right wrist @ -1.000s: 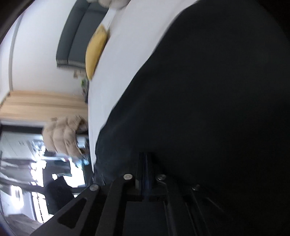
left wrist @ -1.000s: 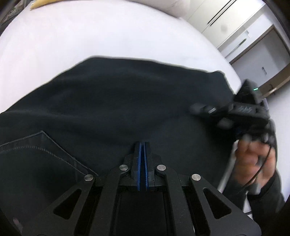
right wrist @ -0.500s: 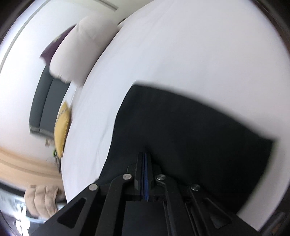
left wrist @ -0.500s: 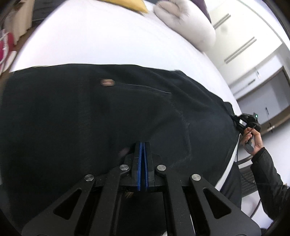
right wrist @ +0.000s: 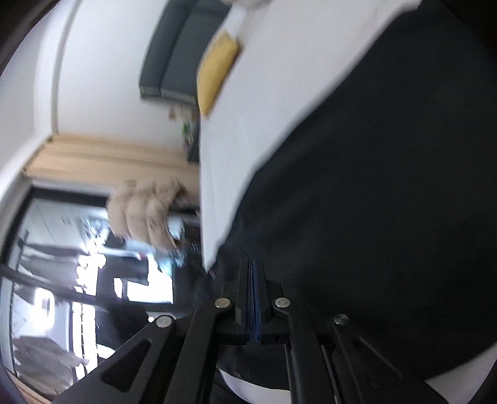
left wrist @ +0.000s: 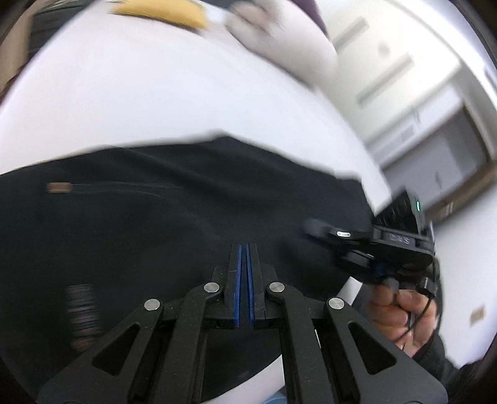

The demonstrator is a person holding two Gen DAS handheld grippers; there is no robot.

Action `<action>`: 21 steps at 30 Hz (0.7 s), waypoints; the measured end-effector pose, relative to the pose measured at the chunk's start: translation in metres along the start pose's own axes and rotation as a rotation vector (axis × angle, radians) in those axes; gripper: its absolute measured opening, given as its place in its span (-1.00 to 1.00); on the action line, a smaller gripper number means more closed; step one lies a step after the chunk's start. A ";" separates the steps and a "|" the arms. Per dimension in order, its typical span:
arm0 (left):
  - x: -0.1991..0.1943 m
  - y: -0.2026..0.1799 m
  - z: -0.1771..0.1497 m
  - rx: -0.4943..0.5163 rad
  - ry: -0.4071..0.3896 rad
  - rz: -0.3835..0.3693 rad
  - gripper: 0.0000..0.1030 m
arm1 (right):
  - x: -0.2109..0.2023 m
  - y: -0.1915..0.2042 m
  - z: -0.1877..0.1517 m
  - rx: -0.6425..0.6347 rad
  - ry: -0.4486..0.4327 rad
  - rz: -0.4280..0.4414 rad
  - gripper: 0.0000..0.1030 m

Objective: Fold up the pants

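Observation:
Black pants (left wrist: 155, 217) lie spread flat on a white bed (left wrist: 139, 93), with a brown waist patch (left wrist: 59, 187) at the left. My left gripper (left wrist: 243, 247) hovers over the middle of the fabric, its blue pads together and nothing seen between them. A hand (left wrist: 400, 310) holds my right gripper (left wrist: 312, 225) low over the pants' right edge. In the right wrist view, tilted sideways, the pants (right wrist: 388, 186) fill the right half. The right gripper (right wrist: 253, 262) is at their near edge; its jaws are just opening by a sliver, and no cloth shows between the pads.
A yellow pillow (left wrist: 161, 12) and a pale rolled duvet (left wrist: 273, 34) sit at the bed's far end. White wardrobe doors (left wrist: 419, 124) stand to the right. Beyond the bed edge (right wrist: 217, 186) are a dark sofa (right wrist: 177, 62) and a beige jacket (right wrist: 149, 214).
Both views swung sharply. The right gripper, small and far off half a second ago, is back close over the pants' right edge. The right view has rolled sideways again. Both stay closed.

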State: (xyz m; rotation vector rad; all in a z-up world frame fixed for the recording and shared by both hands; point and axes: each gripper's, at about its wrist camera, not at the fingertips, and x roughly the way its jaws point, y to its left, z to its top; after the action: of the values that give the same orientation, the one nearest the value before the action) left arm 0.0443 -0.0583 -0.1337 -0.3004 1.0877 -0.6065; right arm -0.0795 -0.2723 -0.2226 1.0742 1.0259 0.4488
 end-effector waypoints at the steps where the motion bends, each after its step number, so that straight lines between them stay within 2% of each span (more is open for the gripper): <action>1: 0.017 -0.006 -0.004 0.021 0.040 0.026 -0.95 | 0.007 -0.007 0.004 0.012 0.003 -0.041 -0.94; 3: 0.040 -0.004 -0.013 -0.009 0.099 0.030 -0.95 | -0.005 -0.035 0.011 0.087 -0.037 -0.081 -1.00; 6: 0.042 0.013 -0.030 -0.061 0.080 -0.027 -0.96 | -0.069 -0.086 0.022 0.154 -0.190 -0.070 -1.00; 8: 0.038 0.026 -0.035 -0.117 0.079 -0.073 -0.96 | -0.102 -0.099 0.041 0.166 -0.272 -0.078 -1.00; 11: 0.035 0.032 -0.036 -0.135 0.072 -0.080 -0.96 | -0.169 -0.135 0.077 0.192 -0.411 -0.137 -1.00; 12: 0.031 0.032 -0.043 -0.134 0.070 -0.079 -0.96 | -0.191 -0.147 0.078 0.206 -0.450 -0.144 -1.00; 13: 0.033 0.031 -0.041 -0.133 0.070 -0.075 -0.96 | -0.214 -0.162 0.090 0.223 -0.503 -0.165 -1.00; 15: 0.032 0.030 -0.045 -0.130 0.070 -0.070 -0.95 | -0.252 -0.181 0.090 0.232 -0.563 -0.222 -1.00; 18: 0.031 0.030 -0.045 -0.134 0.071 -0.067 -0.95 | -0.313 -0.193 0.107 0.271 -0.691 -0.336 -1.00; 19: 0.029 0.033 -0.047 -0.134 0.071 -0.064 -0.95 | -0.324 -0.187 0.101 0.290 -0.730 -0.373 -0.73; 21: 0.030 0.029 -0.044 -0.132 0.076 -0.052 -0.95 | -0.347 -0.180 0.091 0.295 -0.783 -0.420 -0.41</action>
State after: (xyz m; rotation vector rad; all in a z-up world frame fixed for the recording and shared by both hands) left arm 0.0235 -0.0501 -0.1897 -0.4241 1.1988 -0.5970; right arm -0.1998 -0.6556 -0.2102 1.1153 0.5846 -0.4585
